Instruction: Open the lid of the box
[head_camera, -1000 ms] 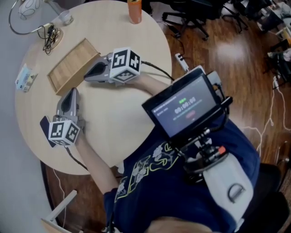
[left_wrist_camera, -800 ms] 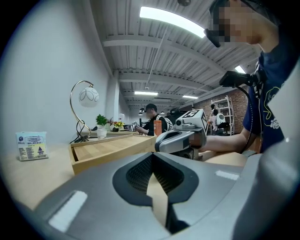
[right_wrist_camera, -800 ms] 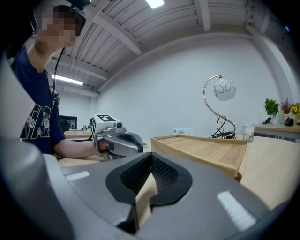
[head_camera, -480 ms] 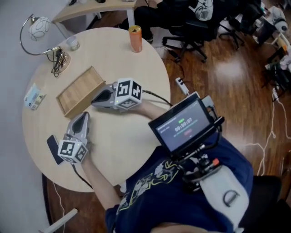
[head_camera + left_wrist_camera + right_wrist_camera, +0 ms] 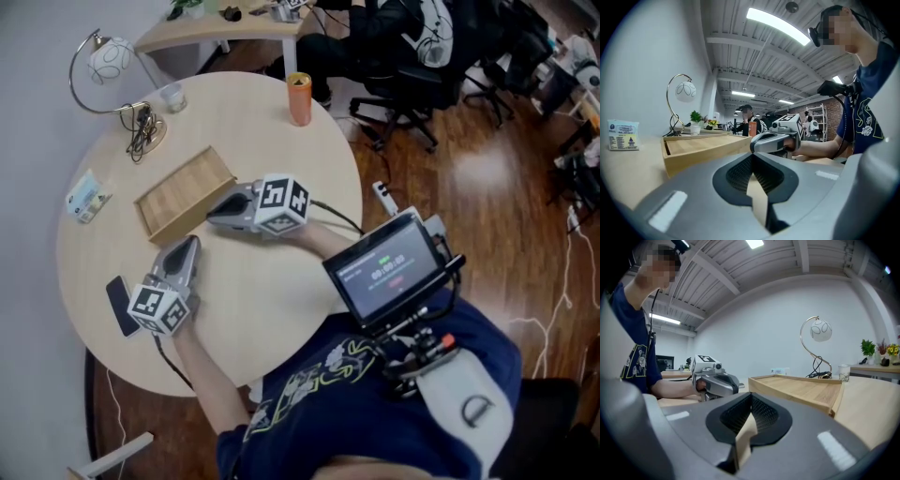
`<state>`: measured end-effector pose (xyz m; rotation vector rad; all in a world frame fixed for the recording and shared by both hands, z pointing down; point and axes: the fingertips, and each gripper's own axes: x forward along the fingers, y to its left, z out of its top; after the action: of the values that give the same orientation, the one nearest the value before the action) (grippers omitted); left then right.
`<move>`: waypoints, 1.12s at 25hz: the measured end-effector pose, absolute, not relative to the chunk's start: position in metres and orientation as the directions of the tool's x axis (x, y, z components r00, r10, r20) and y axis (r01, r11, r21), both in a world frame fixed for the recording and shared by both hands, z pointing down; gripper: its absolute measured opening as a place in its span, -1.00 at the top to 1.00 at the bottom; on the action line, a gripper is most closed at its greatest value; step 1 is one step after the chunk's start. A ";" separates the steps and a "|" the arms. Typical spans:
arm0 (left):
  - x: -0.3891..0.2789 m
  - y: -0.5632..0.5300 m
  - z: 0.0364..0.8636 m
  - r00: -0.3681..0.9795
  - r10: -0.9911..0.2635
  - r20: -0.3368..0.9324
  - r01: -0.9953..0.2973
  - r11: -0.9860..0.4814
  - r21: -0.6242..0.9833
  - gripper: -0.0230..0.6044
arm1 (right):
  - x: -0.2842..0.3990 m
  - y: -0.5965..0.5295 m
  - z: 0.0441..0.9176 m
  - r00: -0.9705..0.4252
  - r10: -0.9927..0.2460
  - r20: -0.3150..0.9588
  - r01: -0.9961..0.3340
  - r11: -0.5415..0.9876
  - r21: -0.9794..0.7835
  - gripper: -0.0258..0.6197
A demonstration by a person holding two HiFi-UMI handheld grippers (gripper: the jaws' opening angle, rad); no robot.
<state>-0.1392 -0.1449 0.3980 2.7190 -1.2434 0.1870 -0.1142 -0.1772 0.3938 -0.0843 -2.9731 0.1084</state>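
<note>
A shallow wooden box (image 5: pixel 185 192) lies on the round table (image 5: pixel 281 141), left of centre. My right gripper (image 5: pixel 219 210) rests on the table with its shut tips just short of the box's near right edge. Below the box lies my left gripper (image 5: pixel 185 249), also shut, pointing at the box's near side and apart from it. In the left gripper view the jaws (image 5: pixel 752 157) are closed on nothing, with the box (image 5: pixel 701 147) ahead on the left. The right gripper view shows closed, empty jaws (image 5: pixel 751 399) and the box (image 5: pixel 801 390) ahead on the right.
An orange can (image 5: pixel 299 98) stands at the table's far edge. A desk lamp (image 5: pixel 108 56), a tangle of cables (image 5: pixel 142 131) and a glass (image 5: pixel 172 97) sit at the far left. A small packet (image 5: pixel 86 197) and a dark phone (image 5: pixel 120 305) lie left.
The head camera has shifted, so the table sits lower and further right in the picture. Both grippers stay shut in the same places beside the box.
</note>
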 end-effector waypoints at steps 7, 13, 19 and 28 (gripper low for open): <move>-0.139 -0.153 0.394 0.599 -0.775 0.201 -0.800 -0.594 0.090 0.93 | -0.107 -0.180 0.387 -0.984 0.060 0.169 0.046 0.995 -0.084 0.89; -0.161 -0.170 0.412 0.596 -0.779 0.198 -0.802 -0.588 0.101 0.93 | -0.128 -0.196 0.404 -0.983 0.053 0.176 0.040 0.996 -0.076 0.89; -0.148 -0.161 0.399 0.551 -0.804 0.223 -0.834 -0.542 0.105 0.93 | -0.110 -0.185 0.390 -0.982 0.056 0.178 0.041 0.996 -0.085 0.89; -0.140 -0.153 0.389 0.540 -0.812 0.222 -0.840 -0.535 0.089 0.93 | -0.103 -0.172 0.384 -0.979 0.049 0.200 0.054 0.998 0.017 0.89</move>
<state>-0.1401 -0.1531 0.3889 2.5907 -1.4051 0.2279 -0.1025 -0.1718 0.3844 -0.0764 -2.9397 -0.0330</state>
